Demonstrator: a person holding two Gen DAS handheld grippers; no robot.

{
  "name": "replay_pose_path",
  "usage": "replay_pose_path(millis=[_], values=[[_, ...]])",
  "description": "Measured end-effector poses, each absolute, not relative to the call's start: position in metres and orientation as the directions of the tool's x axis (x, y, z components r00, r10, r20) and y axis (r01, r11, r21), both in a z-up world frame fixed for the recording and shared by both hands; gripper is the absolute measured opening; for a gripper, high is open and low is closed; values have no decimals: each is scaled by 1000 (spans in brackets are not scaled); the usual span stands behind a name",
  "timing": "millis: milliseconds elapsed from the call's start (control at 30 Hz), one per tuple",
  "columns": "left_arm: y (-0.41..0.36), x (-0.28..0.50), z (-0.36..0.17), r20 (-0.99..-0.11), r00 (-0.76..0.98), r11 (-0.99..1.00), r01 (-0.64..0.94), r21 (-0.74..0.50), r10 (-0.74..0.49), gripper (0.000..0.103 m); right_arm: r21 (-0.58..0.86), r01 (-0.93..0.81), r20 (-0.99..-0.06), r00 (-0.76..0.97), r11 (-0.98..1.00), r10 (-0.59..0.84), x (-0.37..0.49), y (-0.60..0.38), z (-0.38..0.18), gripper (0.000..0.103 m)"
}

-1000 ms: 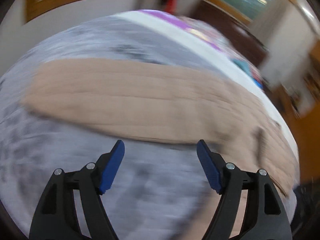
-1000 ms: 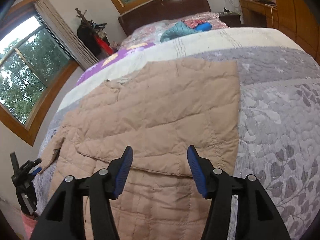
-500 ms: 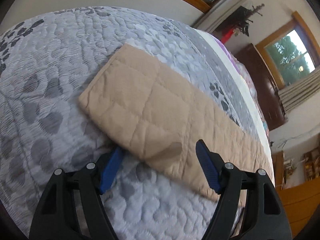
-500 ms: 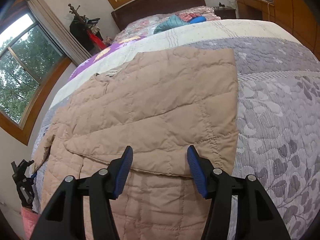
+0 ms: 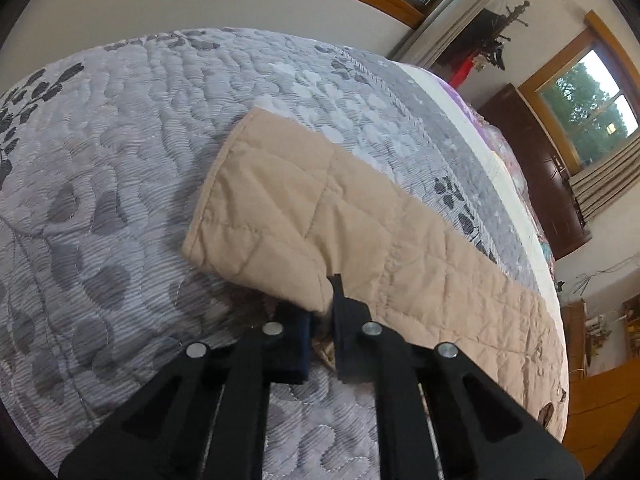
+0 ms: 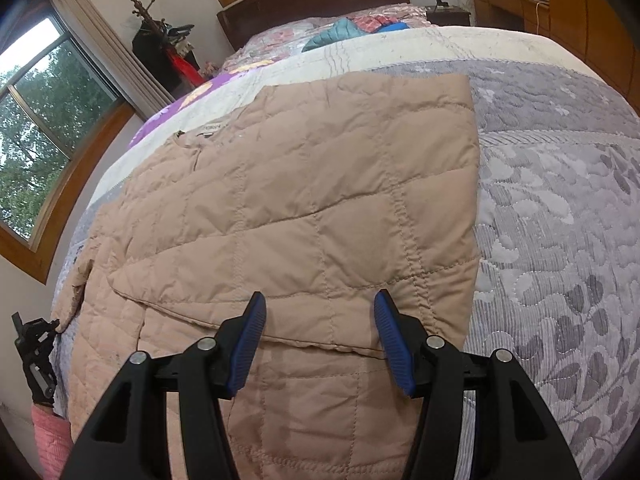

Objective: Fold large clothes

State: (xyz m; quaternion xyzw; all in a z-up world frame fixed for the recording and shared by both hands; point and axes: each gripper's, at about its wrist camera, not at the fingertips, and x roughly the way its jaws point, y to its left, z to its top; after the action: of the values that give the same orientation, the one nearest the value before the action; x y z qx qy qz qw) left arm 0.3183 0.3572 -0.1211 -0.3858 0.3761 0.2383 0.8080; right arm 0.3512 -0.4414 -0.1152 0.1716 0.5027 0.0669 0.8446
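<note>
Left claw (image 5: 322,316) is clamped down tight on the near edge of the sleeve (image 5: 304,216), right by the cuff corner, so the tan fabric bunches up a bit between the black jaws. The rest of that sleeve lies flat on the gray leaf-pattern quilt (image 5: 100,168) and runs off to the right toward the body of the jacket.

Right claw (image 6: 320,338) is spread wide with nothing in it, hanging just over the tan quilted jacket (image 6: 304,200). Its blue pads (image 6: 394,344) sit on either side of a folded-over flap edge, but I can't tell if they actually touch the fabric. The jacket is spread across the bed, with one side already folded in over the middle and the collar end (image 6: 200,136) pointing away toward the headboard (image 6: 312,4). The left claw also pokes in at the far left edge of the right wrist view, next to the jacket's edge.

Further back there's a cream and purple blanket (image 6: 240,80), some teal and blue clothes (image 6: 340,32) near the pillows, a window (image 6: 36,128) with curtains on the left, and a wooden dresser (image 6: 512,4) on the right.
</note>
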Motion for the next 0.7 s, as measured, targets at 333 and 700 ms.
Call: replay_pose_path(millis=[333, 700], values=[[293, 321, -47, -677, 715, 757, -538, -370, 177, 4, 313, 65, -828, 507, 947, 239, 336, -442, -85, 57], [88, 366, 5, -622, 782, 966, -125, -225, -44, 3, 276, 130, -870, 455, 952, 190, 338, -447, -92, 57]])
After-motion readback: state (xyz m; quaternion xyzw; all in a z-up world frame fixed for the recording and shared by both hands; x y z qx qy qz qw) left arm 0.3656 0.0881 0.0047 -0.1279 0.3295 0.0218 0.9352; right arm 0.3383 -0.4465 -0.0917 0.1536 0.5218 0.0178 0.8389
